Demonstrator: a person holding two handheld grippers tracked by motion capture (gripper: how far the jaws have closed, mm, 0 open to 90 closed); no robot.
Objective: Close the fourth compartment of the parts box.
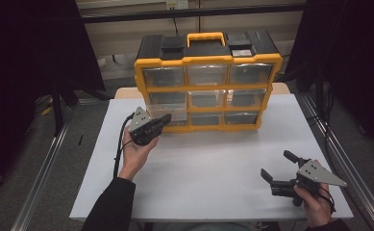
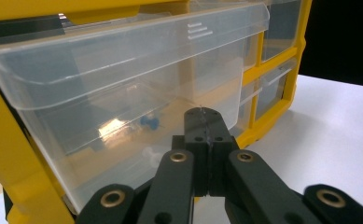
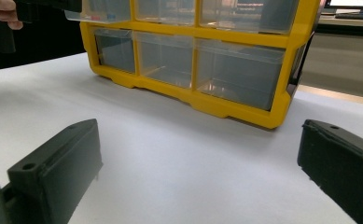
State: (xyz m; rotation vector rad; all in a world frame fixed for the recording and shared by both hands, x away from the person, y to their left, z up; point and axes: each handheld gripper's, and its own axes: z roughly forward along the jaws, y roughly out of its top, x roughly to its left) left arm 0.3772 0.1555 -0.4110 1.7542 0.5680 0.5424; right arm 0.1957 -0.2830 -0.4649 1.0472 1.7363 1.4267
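1. The clear plastic drawer (image 2: 123,93) sits in the bottom-left corner of the yellow organiser cabinet (image 1: 206,82); in the left gripper view it juts slightly out of the yellow frame, its lip tilted forward. Small items, one of them blue (image 2: 150,122), lie blurred inside it.
2. The left gripper (image 1: 164,119) is right at that drawer's front. In the left gripper view its two black jaws are pressed together, tips against the clear wall just under the lip; whether they pinch any plastic I cannot tell.
3. The left hand (image 1: 135,153) grasps this gripper from below, and a black cable trails back along the forearm.
4. The cabinet holds nine clear drawers in three rows, with a black top and a yellow carry handle (image 1: 205,37). It stands at the far edge of the white table (image 1: 213,168).
5. The right gripper (image 1: 277,168) rests well apart from the cabinet, near the table's front right corner, held in the right hand (image 1: 314,204); its jaws are spread wide and hold nothing.
6. The tabletop is plain white and matte.
7. Around the table hang black curtains (image 1: 26,72); aluminium rails (image 1: 45,163) run along both sides, and a pale wall lies behind the cabinet.
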